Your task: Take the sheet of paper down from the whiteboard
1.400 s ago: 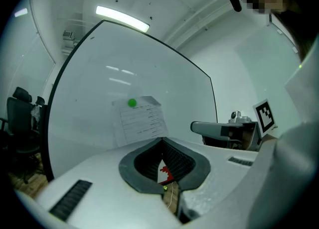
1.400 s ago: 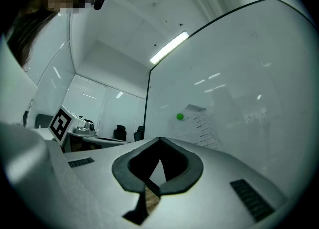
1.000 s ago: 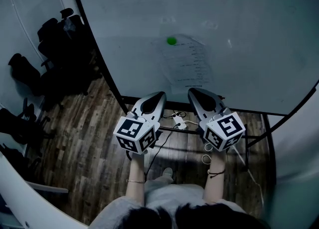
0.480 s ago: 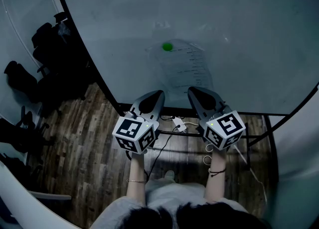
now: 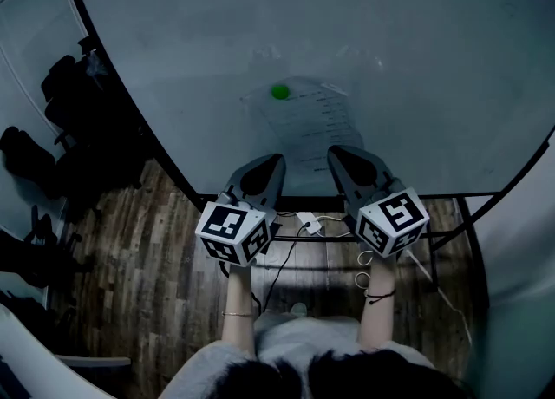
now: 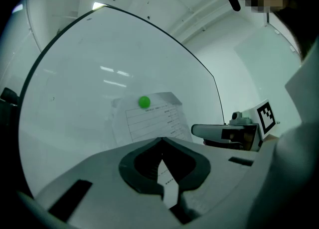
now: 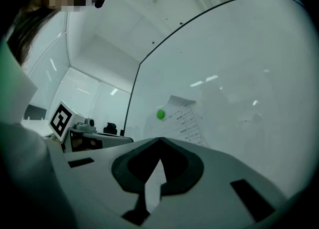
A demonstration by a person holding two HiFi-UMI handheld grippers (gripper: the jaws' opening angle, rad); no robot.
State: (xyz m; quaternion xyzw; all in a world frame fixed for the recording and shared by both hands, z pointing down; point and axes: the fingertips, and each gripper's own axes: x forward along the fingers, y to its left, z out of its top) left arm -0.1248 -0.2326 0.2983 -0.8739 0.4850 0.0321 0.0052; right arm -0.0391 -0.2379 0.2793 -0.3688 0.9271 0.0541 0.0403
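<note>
Both grippers (image 5: pixel 274 161) (image 5: pixel 335 154) have neared the sheet (image 5: pixel 305 121)

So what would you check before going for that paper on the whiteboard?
1. Paper hangs on the whiteboard: ok.
2. Green magnet pins its top: ok.
3. Left gripper open for a grab: not ok, shut and empty.
4. Right gripper open: not ok, shut and empty.
5. Nothing between grippers and paper: ok.
</note>
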